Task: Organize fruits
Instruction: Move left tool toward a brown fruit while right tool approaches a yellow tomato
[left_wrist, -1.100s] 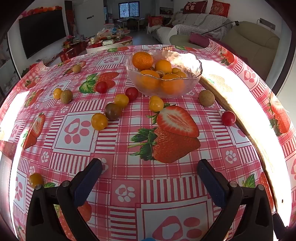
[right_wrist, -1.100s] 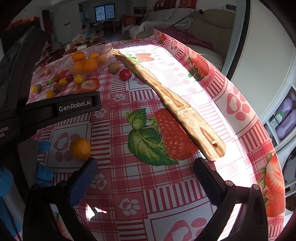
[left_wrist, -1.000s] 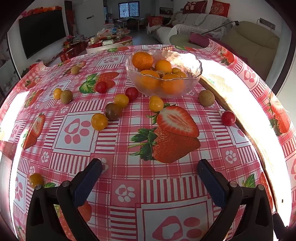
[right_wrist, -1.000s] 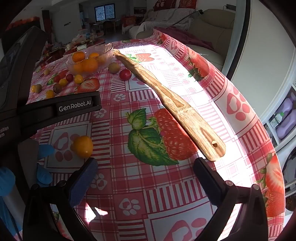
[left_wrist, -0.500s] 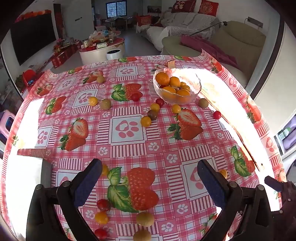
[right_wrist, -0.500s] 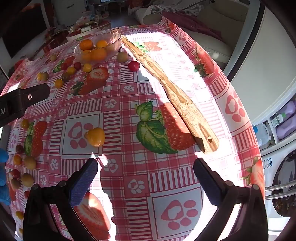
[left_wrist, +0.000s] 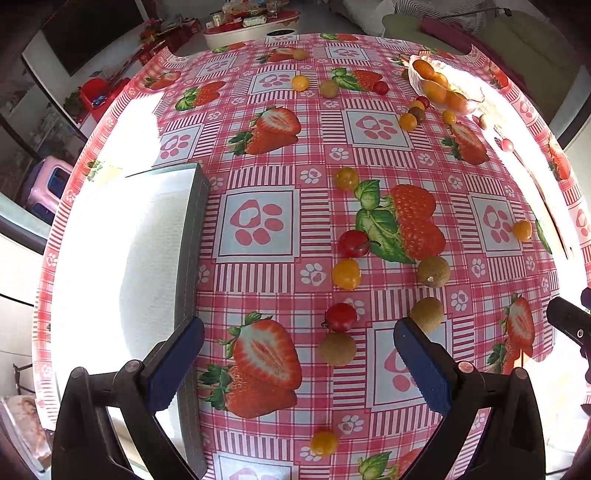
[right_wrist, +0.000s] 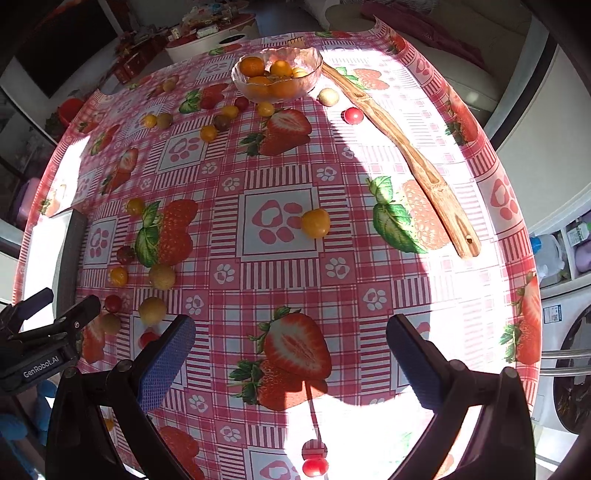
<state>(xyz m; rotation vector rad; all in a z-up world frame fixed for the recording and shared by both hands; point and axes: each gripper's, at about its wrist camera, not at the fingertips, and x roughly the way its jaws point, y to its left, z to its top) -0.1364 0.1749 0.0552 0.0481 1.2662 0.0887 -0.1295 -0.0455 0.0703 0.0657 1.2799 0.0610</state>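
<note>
Small fruits lie scattered on the strawberry-print tablecloth (left_wrist: 258, 221). A glass bowl (right_wrist: 276, 74) holding oranges stands at the far side; it also shows in the left wrist view (left_wrist: 443, 86). My left gripper (left_wrist: 295, 362) is open and empty, high above a red tomato (left_wrist: 340, 316) and a brown fruit (left_wrist: 337, 349). A yellow tomato (left_wrist: 346, 274) lies beyond. My right gripper (right_wrist: 291, 362) is open and empty above the near table. A yellow tomato (right_wrist: 315, 222) lies ahead of it.
A long wooden spatula (right_wrist: 406, 158) lies along the right side of the table. A white, dark-edged board (left_wrist: 147, 258) lies on the left. A red tomato (right_wrist: 314, 467) sits near the front edge. A sofa and washing machine (right_wrist: 565, 369) flank the table.
Both grippers have pulled back and risen, so much more of the table shows. The bowl now looks far away. Both stay open.
</note>
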